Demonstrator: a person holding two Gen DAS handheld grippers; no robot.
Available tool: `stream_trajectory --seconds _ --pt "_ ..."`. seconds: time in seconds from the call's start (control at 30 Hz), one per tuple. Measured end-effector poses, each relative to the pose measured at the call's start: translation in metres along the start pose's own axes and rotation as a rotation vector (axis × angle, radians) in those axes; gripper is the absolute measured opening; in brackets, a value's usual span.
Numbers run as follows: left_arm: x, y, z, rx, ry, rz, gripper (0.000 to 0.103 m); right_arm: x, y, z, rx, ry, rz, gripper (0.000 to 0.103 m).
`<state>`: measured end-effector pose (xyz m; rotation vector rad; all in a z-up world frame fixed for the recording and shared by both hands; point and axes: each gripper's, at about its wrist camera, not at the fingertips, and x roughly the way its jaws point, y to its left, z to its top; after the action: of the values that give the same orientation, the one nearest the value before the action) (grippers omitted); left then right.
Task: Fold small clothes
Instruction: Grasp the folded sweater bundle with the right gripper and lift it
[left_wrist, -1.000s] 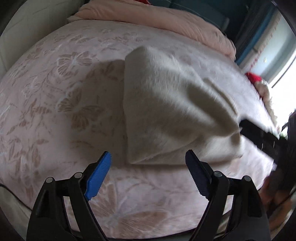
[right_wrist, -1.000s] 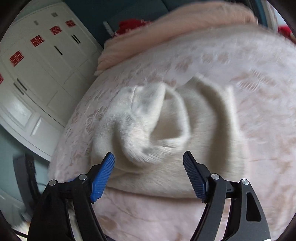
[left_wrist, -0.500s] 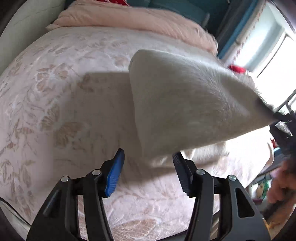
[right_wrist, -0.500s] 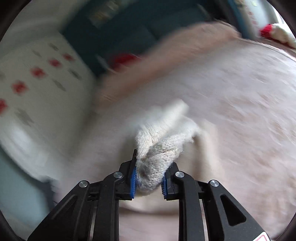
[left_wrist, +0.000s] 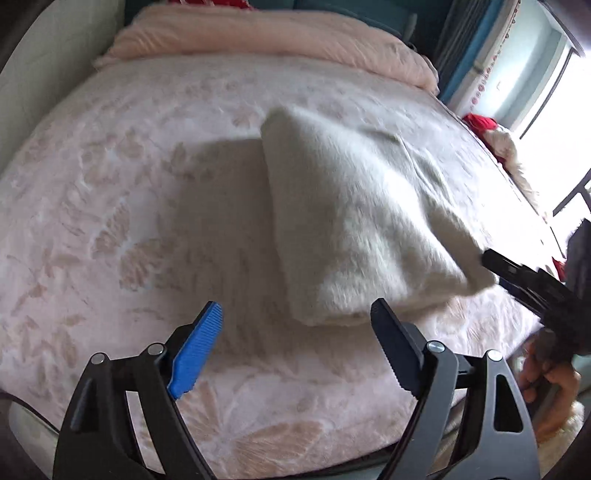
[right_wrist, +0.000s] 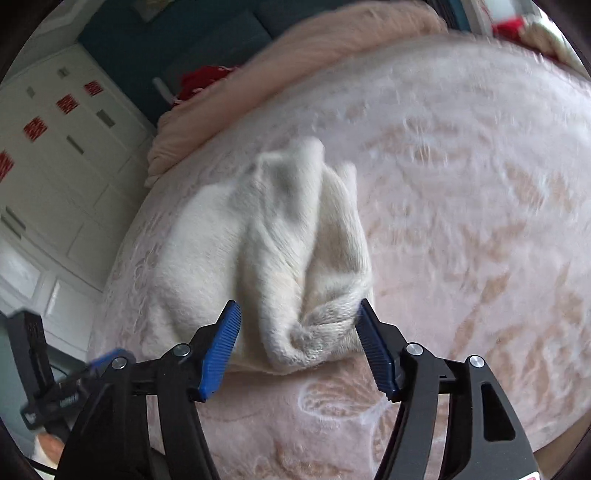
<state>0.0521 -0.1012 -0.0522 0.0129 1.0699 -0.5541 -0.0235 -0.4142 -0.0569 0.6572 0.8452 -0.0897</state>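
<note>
right gripper (right_wrist: 297, 325): jaws just reopened, spread, bunched cuff of cream knit garment (right_wrist: 280, 254) between pads, right pad at its edge, grip unclear | left gripper (left_wrist: 297, 325): jaws just reopened, wide, holding nothing, just short of garment | garment: on pink floral bedspread (left_wrist: 110, 206)

Bare bedspread (left_wrist: 110, 206) left of sweater (left_wrist: 354, 221)

Each gripper is a black plastic frame of two triangular arms with cut-out windows, jointed with round silver screw heads. The left gripper (left_wrist: 295, 321) carries ribbed blue pads (left_wrist: 195, 350) on its fingers, and the right gripper (right_wrist: 297, 317) has the same ribbed blue pads (right_wrist: 221, 347). A red and white label corner shows at the lower right edge of the right wrist view, and a bare hand (left_wrist: 550, 387) shows at the lower right of the left wrist view.
</note>
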Motion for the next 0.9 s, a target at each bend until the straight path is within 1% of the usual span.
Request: stream_trajectory --seconds 0.03,0.07,0.1,0.17,0.2,0.23,0.27,0.3,0.33,0.37,0.43,0.47,0.5,0.53,0.57,0.6,0.63,0.67,0.7,0.73,0.77,0.8,0.83,0.87,0.9 --pt "0.003 -0.001 -0.004 0.004 0.018 -0.027 0.08 0.005 -0.005 0.0 0.03 0.01 0.031 0.051" --pt "0.006 -0.002 -0.009 0.016 0.033 -0.036 0.08 0.01 -0.008 0.002 0.06 0.015 0.076 0.023" --pt "0.008 -0.004 -0.011 0.037 0.041 -0.033 0.08 0.015 -0.011 0.006 0.074 0.02 0.1 0.022" --pt "0.012 -0.008 -0.014 0.073 0.033 -0.021 0.079 0.008 -0.003 0.016 0.068 -0.006 0.134 0.021" --pt "0.013 -0.009 -0.012 0.076 0.024 -0.025 0.077 -0.001 0.007 0.022 0.039 -0.034 0.15 0.021" --pt "0.013 -0.01 -0.009 0.07 0.013 -0.041 0.068 -0.012 0.015 0.029 0.011 -0.066 0.169 0.02" --pt "0.015 -0.009 -0.004 0.053 0.0 -0.053 0.061 -0.019 0.021 0.032 -0.002 -0.088 0.182 0.02" --pt "0.018 -0.006 0.001 0.034 -0.01 -0.047 0.057 -0.027 0.025 0.036 -0.015 -0.11 0.194 0.02" --pt "0.022 -0.003 0.005 0.014 -0.017 -0.027 0.049 -0.033 0.028 0.038 -0.028 -0.128 0.197 0.02" --pt "0.03 0.002 0.01 0.002 -0.013 0.014 0.041 -0.034 0.028 0.04 -0.044 -0.138 0.18 0.02" --pt "0.043 0.01 0.012 -0.015 0.016 0.063 0.039 -0.017 0.015 0.037 -0.057 -0.096 0.102 0.02" --pt "0.047 0.014 0.01 -0.037 0.036 0.074 0.037 0.005 0.001 0.032 -0.048 -0.03 0.04 0.019" --pt "0.05 0.019 0.007 -0.06 0.056 0.084 0.036 0.026 -0.01 0.024 -0.036 0.043 -0.003 0.019" --pt "0.053 0.022 0.004 -0.077 0.075 0.096 0.035 0.042 -0.019 0.016 -0.027 0.089 -0.027 0.02" --pt "0.057 0.026 -0.002 -0.094 0.097 0.109 0.035 0.046 -0.024 0.009 -0.01 0.091 -0.005 0.022" --pt "0.056 0.028 -0.007 -0.094 0.094 0.111 0.035 0.042 -0.025 0.006 0.005 0.07 0.017 0.024" --pt "0.053 0.027 -0.01 -0.076 0.083 0.112 0.035 0.038 -0.025 0.006 0.014 0.058 0.021 0.027" --pt "0.05 0.026 -0.012 -0.055 0.079 0.119 0.036 0.033 -0.025 0.007 0.023 0.048 0.019 0.033" --pt "0.045 0.024 -0.013 -0.038 0.078 0.119 0.036 0.027 -0.024 0.008 0.026 0.038 0.009 0.036" --pt "0.039 0.023 -0.013 -0.028 0.076 0.104 0.036 0.022 -0.023 0.008 0.023 0.029 -0.002 0.036" --pt "0.027 0.022 -0.012 -0.017 0.062 0.067 0.037 0.011 -0.019 0.009 0.005 0.003 -0.032 0.036" --pt "0.019 0.021 -0.011 -0.008 0.049 0.05 0.039 0.002 -0.016 0.011 -0.015 -0.022 -0.062 0.037" --pt "0.008 0.02 -0.01 0.006 0.033 0.038 0.045 -0.006 -0.011 0.014 -0.041 -0.05 -0.095 0.043" --pt "-0.005 0.02 -0.008 0.011 0.014 0.03 0.057 -0.015 -0.005 0.019 -0.066 -0.078 -0.112 0.053" --pt "-0.016 0.021 -0.006 0.003 -0.012 0.022 0.062 -0.021 0.003 0.022 -0.085 -0.094 -0.1 0.058"
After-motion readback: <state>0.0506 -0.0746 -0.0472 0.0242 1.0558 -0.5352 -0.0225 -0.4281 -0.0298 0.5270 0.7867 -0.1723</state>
